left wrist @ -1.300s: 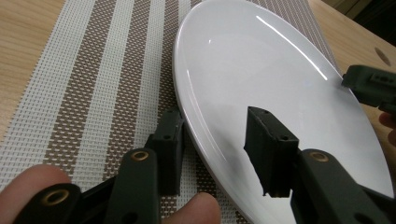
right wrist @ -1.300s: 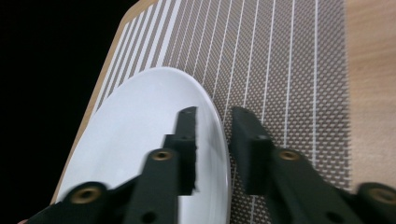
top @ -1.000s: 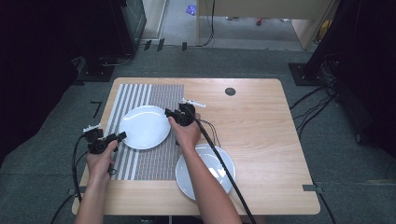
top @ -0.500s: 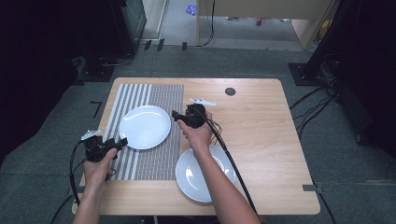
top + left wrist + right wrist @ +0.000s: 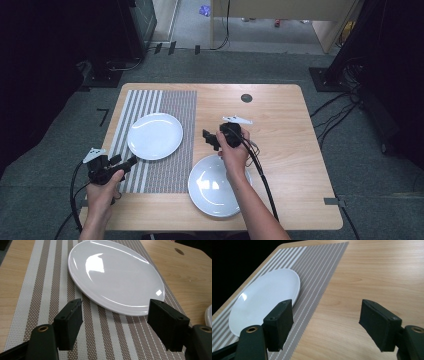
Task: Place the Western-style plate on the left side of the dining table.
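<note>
White and glossy, the nearer plate (image 5: 217, 187) lies on bare wood at the front edge of the surface (image 5: 280, 125), just under the person's right forearm and well behind the jaws of the right gripper (image 5: 212, 139), so nothing is reaching for it now. That gripper hangs above open wood with its jaws spread wide and nothing between them, pointed toward the mat (image 5: 319, 270); its own view shows only tabletop in the gap, with the far plate (image 5: 262, 298) off beyond the left-hand jaw.

The left gripper (image 5: 120, 165) sits low over the striped mat at the person's left, jaws likewise spread and empty. In the left gripper view the far plate's near rim (image 5: 117, 285) lies just ahead of the gap, between the two jaw tips but not yet inside them. That lineup reads as an approach to the rim, which a flat plate offers as its only graspable edge.

Farther off, a dark round hole (image 5: 246, 98) marks the wood.
</note>
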Tool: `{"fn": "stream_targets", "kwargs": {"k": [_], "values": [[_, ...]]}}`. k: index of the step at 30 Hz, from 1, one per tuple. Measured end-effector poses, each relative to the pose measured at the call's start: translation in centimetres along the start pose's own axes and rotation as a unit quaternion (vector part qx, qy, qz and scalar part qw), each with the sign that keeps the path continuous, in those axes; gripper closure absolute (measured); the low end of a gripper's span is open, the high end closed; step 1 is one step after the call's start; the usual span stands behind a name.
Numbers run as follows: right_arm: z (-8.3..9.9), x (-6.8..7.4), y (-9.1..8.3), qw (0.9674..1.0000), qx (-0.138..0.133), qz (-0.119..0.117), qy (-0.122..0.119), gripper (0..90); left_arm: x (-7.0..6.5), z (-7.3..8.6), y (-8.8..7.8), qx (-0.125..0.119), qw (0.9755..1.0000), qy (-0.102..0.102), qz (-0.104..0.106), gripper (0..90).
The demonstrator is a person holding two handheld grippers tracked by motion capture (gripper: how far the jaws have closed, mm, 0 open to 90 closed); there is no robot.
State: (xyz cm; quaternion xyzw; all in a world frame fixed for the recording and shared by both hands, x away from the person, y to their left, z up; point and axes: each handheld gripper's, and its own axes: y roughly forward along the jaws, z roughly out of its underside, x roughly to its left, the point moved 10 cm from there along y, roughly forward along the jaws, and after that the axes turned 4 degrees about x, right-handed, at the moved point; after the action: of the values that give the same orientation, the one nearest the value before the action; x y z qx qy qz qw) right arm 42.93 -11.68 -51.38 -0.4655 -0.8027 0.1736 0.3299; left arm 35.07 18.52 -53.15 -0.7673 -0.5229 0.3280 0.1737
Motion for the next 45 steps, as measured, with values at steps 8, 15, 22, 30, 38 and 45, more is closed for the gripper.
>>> {"fn": "stream_targets", "kwargs": {"k": [8,15,22,30,38,45], "values": [[1.6,-1.4,-2.9,0.9999,0.001,0.001,-0.01,24.6,-0.6,1.2,-1.0,0.006,0.9999,0.014,-0.002,25.6],[3.1,-2.8,-5.1,0.9999,-0.003,0.004,-0.012,23.8,0.2,2.5,-1.5,0.018,0.9997,0.012,-0.013,26.0],[4.9,-5.1,-6.9,0.9998,-0.007,0.016,-0.007,23.5,1.0,3.0,-2.1,0.015,0.9993,0.012,-0.03,26.7],[6.5,-8.4,-9.3,0.9991,-0.017,0.039,0.001,23.5,2.0,3.9,-2.1,0.023,0.997,0.024,-0.069,27.2],[8.3,-11.4,-11.3,0.9984,-0.014,0.054,0.012,23.3,2.8,4.5,-2.5,0.023,0.9953,0.029,-0.089,25.7],[9.6,-14.0,-12.9,0.9967,-0.016,0.076,0.022,23.3,3.6,4.8,-3.0,0.019,0.9941,0.027,-0.103,25.5]]}}
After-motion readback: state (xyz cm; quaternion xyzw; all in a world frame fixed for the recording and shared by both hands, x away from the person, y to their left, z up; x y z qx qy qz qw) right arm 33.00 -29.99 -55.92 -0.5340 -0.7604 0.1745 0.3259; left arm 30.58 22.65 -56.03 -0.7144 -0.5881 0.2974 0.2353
